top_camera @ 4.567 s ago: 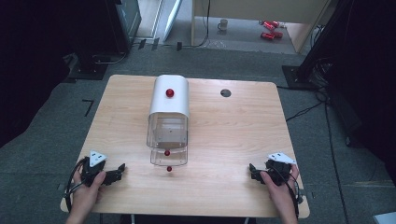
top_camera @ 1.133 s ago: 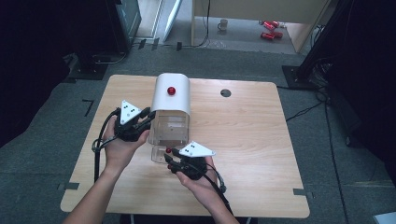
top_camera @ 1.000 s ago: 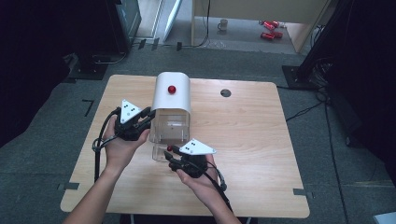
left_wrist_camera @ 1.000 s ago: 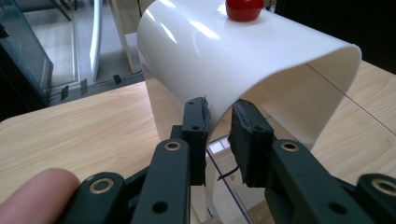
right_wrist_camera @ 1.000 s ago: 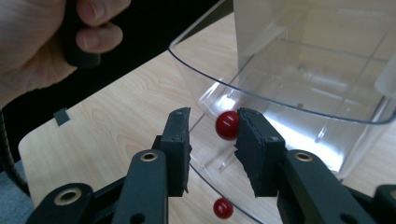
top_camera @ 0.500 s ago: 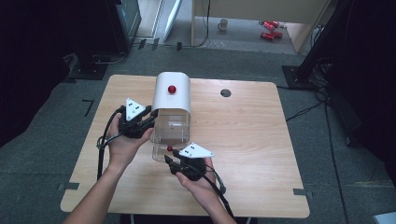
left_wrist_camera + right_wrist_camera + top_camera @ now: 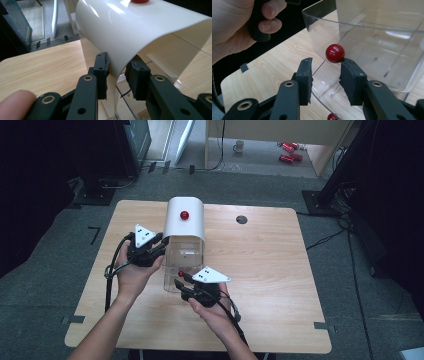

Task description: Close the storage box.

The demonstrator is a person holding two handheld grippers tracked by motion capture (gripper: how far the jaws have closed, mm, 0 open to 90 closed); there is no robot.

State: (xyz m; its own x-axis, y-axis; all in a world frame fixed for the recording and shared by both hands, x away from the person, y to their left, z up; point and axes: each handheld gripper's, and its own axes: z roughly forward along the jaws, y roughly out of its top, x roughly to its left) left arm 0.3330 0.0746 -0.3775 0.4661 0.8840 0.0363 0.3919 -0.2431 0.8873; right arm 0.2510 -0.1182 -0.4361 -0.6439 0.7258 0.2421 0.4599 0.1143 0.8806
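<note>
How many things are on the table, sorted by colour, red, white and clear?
Red knobs: 3, one on the white cover, one on the clear box's front, one lower down
White cover: 1
Clear box: 1
Total: 5

Table (image 7: 280, 270) lit bright w/ dark surrounds; glare streaks on white cover (image 7: 140, 27); high view soft.

The table (image 7: 280, 270) is pale wood with a fine grain and a small dark round spot (image 7: 241, 219). The curved cover (image 7: 184, 222) is glossy white with a red knob (image 7: 184, 214), the box (image 7: 372, 47) below is clear, and its knob (image 7: 335, 53) is shiny red. Both grippers, left (image 7: 117, 72) and right (image 7: 325, 75), are black with brass-coloured rivets, and the floor (image 7: 60, 235) is dark grey.
</note>
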